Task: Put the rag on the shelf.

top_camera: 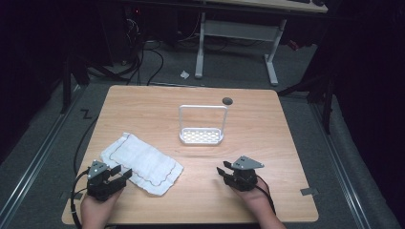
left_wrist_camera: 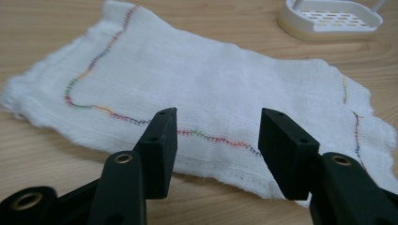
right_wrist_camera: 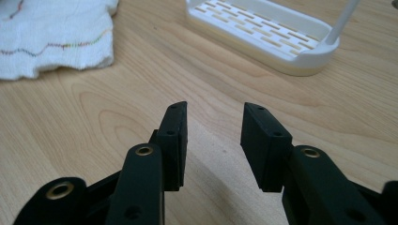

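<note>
A white cloth (top_camera: 142, 162) with a wavy multicoloured stitched line lies flat on the front left of the wooden table (top_camera: 267, 143). My left gripper (top_camera: 122, 174) stands open at the cloth's near edge, its jaws low over the hem with nothing between them. In the left gripper view the cloth (left_wrist_camera: 206, 89) spreads just beyond the left gripper (left_wrist_camera: 217, 136). My right gripper (top_camera: 223, 171) is open over bare wood at the front right. In the right gripper view the right gripper (right_wrist_camera: 213, 126) points toward a white slotted rack (right_wrist_camera: 263, 33), with the cloth's corner (right_wrist_camera: 51, 37) at upper left.
The white rack (top_camera: 201, 136) with a tall wire handle stands mid-table. A dark round hole (top_camera: 227, 100) sits near the table's far edge. Beyond the table are a white desk frame (top_camera: 236, 38) and cables on the grey floor.
</note>
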